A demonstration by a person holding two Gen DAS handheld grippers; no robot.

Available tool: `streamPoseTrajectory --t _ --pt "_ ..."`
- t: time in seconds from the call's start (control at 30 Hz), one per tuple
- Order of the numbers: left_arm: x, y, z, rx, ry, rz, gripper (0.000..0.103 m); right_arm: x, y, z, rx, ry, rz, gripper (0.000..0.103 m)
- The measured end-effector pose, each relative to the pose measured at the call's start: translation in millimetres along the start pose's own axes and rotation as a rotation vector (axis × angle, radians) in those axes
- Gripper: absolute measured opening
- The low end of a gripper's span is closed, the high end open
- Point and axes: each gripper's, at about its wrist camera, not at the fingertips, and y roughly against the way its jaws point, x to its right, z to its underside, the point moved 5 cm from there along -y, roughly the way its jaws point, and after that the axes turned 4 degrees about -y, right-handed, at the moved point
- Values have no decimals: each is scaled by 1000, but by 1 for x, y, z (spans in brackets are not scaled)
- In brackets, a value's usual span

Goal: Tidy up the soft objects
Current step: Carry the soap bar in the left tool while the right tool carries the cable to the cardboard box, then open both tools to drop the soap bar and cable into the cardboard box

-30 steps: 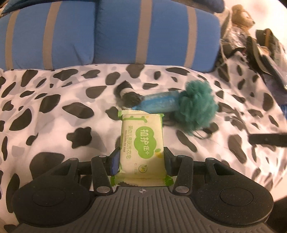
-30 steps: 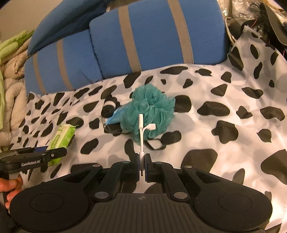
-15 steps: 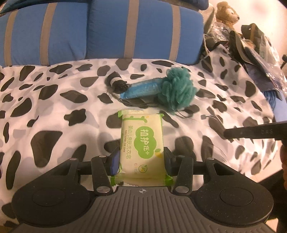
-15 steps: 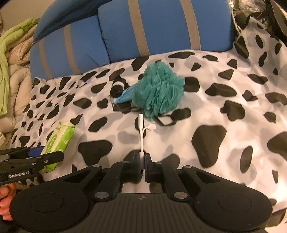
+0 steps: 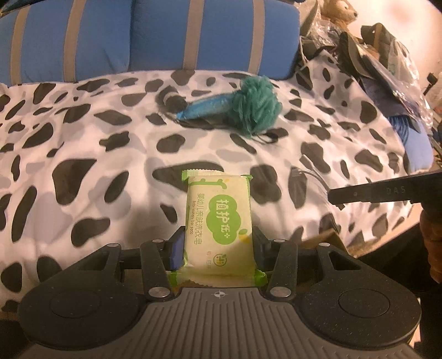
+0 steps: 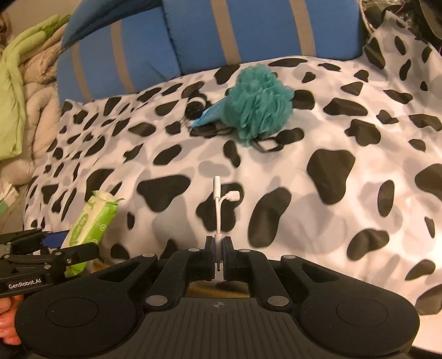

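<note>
My left gripper [image 5: 216, 248] is shut on a pale yellow and green soap packet [image 5: 218, 221], held above the cow-print bedspread [image 5: 83, 154]; the packet also shows in the right wrist view [image 6: 91, 221]. My right gripper [image 6: 218, 248] is shut on a white adapter cable [image 6: 219, 198] that sticks up from the jaws. A teal bath pouf [image 5: 255, 106] lies far on the bed with a blue packet [image 5: 204, 106] and a black-and-white roll [image 5: 172, 100] beside it. The pouf also shows in the right wrist view [image 6: 258, 103].
Blue striped pillows [image 5: 165, 36] line the back. A teddy bear [image 5: 338, 11] and a pile of dark bags [image 5: 381, 55] sit at the right. Folded green and beige bedding [image 6: 19, 91] lies at the left. The bed edge is near both grippers.
Both grippers have pulled back from the pouf toward the near edge of the bed, still holding the soap packet and the cable. The pouf and its neighbours have not moved.
</note>
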Motion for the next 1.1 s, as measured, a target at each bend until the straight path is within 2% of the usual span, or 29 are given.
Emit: streamPoseTrajectory --t 0.23,0.5,1.1 --pt "11 8 21 -40 0 24 47 -18 8 26 -46 38 -36 7" --pt "15 12 39 -106 19 15 47 -36 10 55 -135 103 -63 7" --pt "9 2 57 -245 50 -4 47 -63 -3 86 -264 218 -62 9"
